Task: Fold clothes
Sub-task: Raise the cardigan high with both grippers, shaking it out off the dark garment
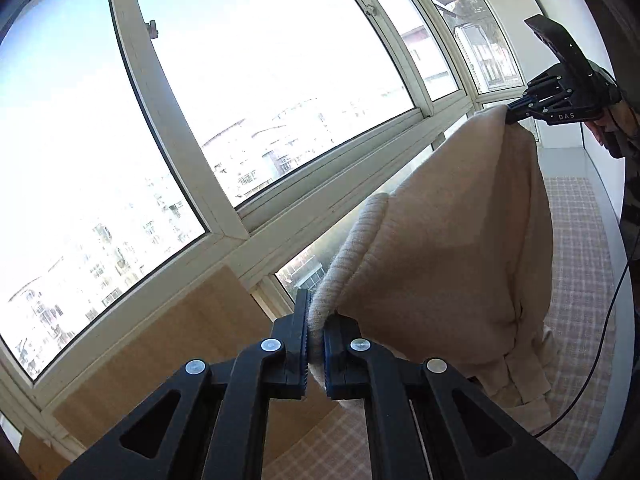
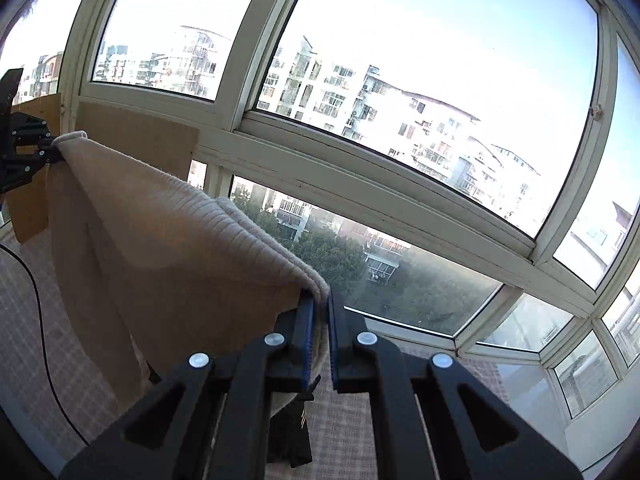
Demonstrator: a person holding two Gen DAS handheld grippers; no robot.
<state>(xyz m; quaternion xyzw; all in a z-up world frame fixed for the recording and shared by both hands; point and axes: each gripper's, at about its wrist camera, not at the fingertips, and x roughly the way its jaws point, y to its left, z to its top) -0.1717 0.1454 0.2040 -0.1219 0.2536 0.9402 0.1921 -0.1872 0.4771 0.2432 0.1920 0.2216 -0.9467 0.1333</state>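
From my left wrist, my left gripper (image 1: 316,344) is clamped on the ribbed edge of a beige sweater (image 1: 452,248), which hangs in the air in front of the window (image 1: 248,92); my right gripper (image 1: 516,110) pinches the far corner. From my right wrist, the same edge runs taut between both grips, the body drooping toward the checked cloth (image 2: 352,416) below. I judge I'm mid-fold, holding it spread; next it needs lowering flat onto that cloth, both corners kept level
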